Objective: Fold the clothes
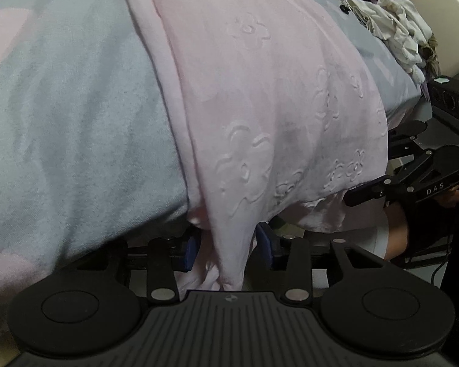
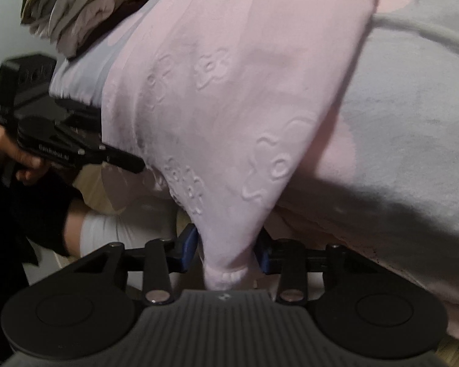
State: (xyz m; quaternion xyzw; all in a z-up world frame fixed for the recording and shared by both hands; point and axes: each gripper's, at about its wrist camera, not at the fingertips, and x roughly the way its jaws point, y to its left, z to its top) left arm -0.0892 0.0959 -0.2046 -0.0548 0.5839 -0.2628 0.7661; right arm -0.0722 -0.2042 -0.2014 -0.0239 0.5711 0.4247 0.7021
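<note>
Left wrist: tongs seemingly around pink garment.

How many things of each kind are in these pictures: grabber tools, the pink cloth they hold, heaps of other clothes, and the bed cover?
Grabber tools: 2, the left gripper and right gripper.
Pink embossed garment: 1, gripped at two corners.
Heap of other clothes: 1.
Blue-grey and pink bed cover: 1.
Total: 5.

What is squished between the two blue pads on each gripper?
A bunched corner of the pink garment. The left gripper shows it in the left wrist view, the right gripper in the right wrist view.
</note>
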